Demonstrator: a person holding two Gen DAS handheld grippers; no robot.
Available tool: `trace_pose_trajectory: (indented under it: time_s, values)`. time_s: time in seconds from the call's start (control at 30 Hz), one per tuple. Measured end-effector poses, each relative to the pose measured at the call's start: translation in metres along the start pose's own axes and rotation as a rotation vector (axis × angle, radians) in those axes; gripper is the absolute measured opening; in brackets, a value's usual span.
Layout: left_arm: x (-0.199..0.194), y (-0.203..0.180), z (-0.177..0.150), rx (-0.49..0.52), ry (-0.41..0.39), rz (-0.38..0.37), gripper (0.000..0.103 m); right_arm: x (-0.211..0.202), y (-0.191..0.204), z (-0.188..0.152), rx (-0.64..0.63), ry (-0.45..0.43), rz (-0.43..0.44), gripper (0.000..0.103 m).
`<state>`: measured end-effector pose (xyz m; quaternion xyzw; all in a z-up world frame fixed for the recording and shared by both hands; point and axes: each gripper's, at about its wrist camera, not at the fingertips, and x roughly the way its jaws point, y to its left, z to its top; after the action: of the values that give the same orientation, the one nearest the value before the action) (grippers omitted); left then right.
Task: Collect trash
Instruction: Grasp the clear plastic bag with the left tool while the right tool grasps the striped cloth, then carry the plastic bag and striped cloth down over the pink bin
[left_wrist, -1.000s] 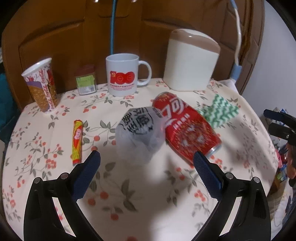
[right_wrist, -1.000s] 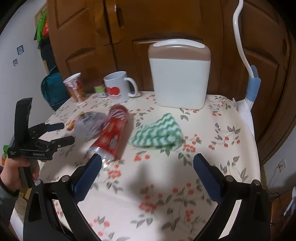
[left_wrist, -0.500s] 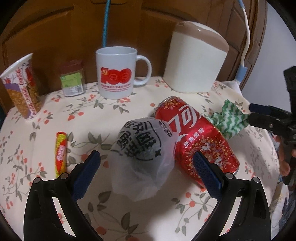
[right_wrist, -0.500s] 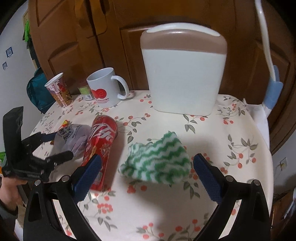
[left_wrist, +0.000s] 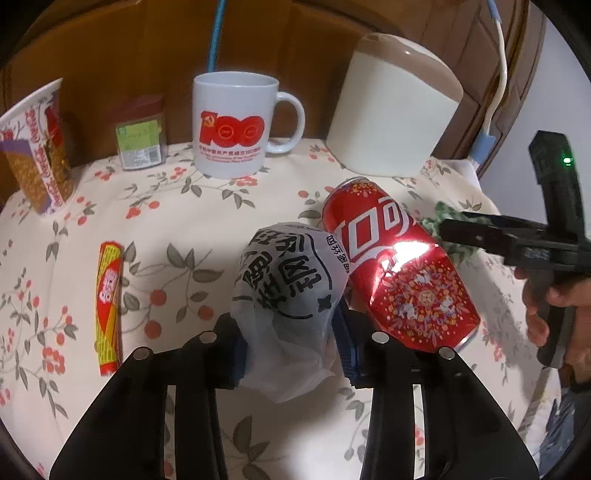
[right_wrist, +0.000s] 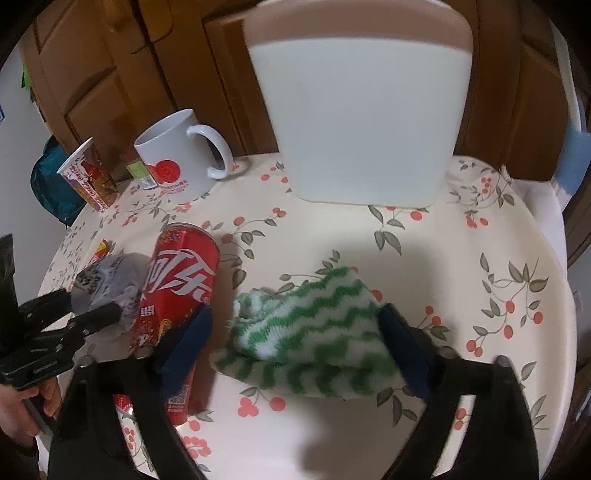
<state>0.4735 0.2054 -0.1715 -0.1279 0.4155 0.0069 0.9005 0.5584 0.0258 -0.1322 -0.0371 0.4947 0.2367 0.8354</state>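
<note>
A crumpled clear plastic bag (left_wrist: 288, 280) with black print lies on the floral tablecloth (left_wrist: 177, 221). My left gripper (left_wrist: 291, 350) is closing on it, and both blue pads press on its sides. A red cola can (left_wrist: 399, 269) lies on its side against the bag. In the right wrist view a green-and-white zigzag cloth (right_wrist: 310, 332) sits between the closing jaws of my right gripper (right_wrist: 295, 347). The right pad touches the cloth and the left pad stands just clear of it. The bag (right_wrist: 110, 280) and can (right_wrist: 177, 280) lie to the left there.
At the back of the table stand a white mug (left_wrist: 231, 125), a paper cup (left_wrist: 37, 147), a small jar (left_wrist: 142, 134) and a cream bin with a brown lid (right_wrist: 362, 103). A yellow-red snack stick (left_wrist: 109, 306) lies at the left. Wooden doors close the back.
The left jaws have closed from wide open onto the plastic bag. The right gripper has come forward and down over the green cloth, and its jaws have narrowed.
</note>
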Motion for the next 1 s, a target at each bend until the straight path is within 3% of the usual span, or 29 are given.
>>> trace_pose_trajectory:
  time_s: [0.1, 0.17, 0.3, 0.53, 0.83, 1.0]
  values:
    - [-0.008, 0.002, -0.006, -0.030, -0.003, -0.012, 0.037, 0.007, -0.005, 0.000, 0.016, 0.021, 0.011, 0.045]
    - [-0.015, 0.002, -0.010, -0.048, -0.007, -0.018, 0.037, 0.009, -0.010, -0.003, 0.027, 0.026, 0.013, 0.017]
    - [-0.036, -0.004, -0.018, -0.060, -0.035, -0.028, 0.037, 0.003, -0.014, -0.009, 0.025, 0.006, 0.024, 0.011]
    - [-0.072, -0.015, -0.032, -0.061, -0.076, -0.037, 0.037, -0.036, -0.014, -0.022, -0.016, -0.059, 0.008, 0.009]
    - [-0.124, -0.033, -0.064, -0.053, -0.114, -0.039, 0.037, -0.132, 0.001, -0.057, -0.097, -0.171, 0.021, 0.009]
    - [-0.152, -0.046, -0.089, -0.032, -0.128, -0.035, 0.037, -0.188, 0.013, -0.095, -0.138, -0.214, 0.053, 0.009]
